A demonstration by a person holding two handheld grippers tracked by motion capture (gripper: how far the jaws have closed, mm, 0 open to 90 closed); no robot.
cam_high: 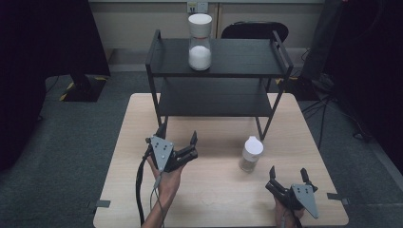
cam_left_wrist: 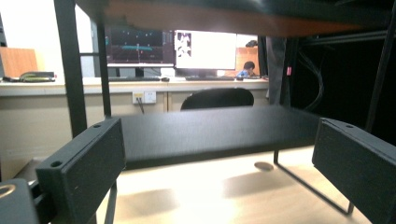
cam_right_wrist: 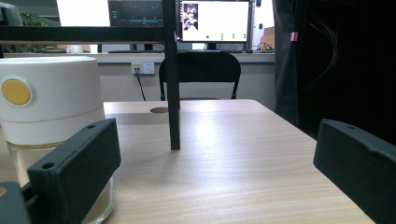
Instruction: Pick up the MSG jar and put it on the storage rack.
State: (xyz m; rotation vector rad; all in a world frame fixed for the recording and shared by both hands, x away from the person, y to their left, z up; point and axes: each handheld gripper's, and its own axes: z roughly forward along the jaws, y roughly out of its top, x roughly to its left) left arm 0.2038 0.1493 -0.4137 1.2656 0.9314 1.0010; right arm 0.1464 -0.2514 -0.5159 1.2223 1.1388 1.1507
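Taking the black two-tier shelf rack (cam_high: 223, 71) as the landmark, the left hand-held gripper (cam_high: 177, 137) sits just before the rack's front left leg, low over the wooden worktop (cam_high: 214, 190). Its jaws stand spread with nothing between them and point away from the person, toward the gap under the rack's lower shelf; in the left gripper view (cam_left_wrist: 215, 186) that lower shelf runs level straight ahead. A grey three-cornered plate tops the gripper, and a cable trails from it toward the person.

On the rack's top shelf, left of its middle, stands one tall clear jar (cam_high: 200, 42) with a white lid. It is upright and roughly the lower third holds a white granular fill.

In front of the rack's front right leg, on the worktop, stands one smaller glass jar (cam_high: 250, 154), also upright, its long axis vertical, with a white cap on top. Its clear lower part looks to hold a pale, sandy content, though what it is cannot be told. In the right gripper view this jar (cam_right_wrist: 51, 121) shows a round yellow spot on the cap.

That makes two jars, one rack and two grippers.

The right hand-held gripper (cam_high: 289, 176) rests nearer the person than the smaller jar and to its right, jaws spread wide around nothing, pointing toward the rack; the jar stands just beyond its left jaw.
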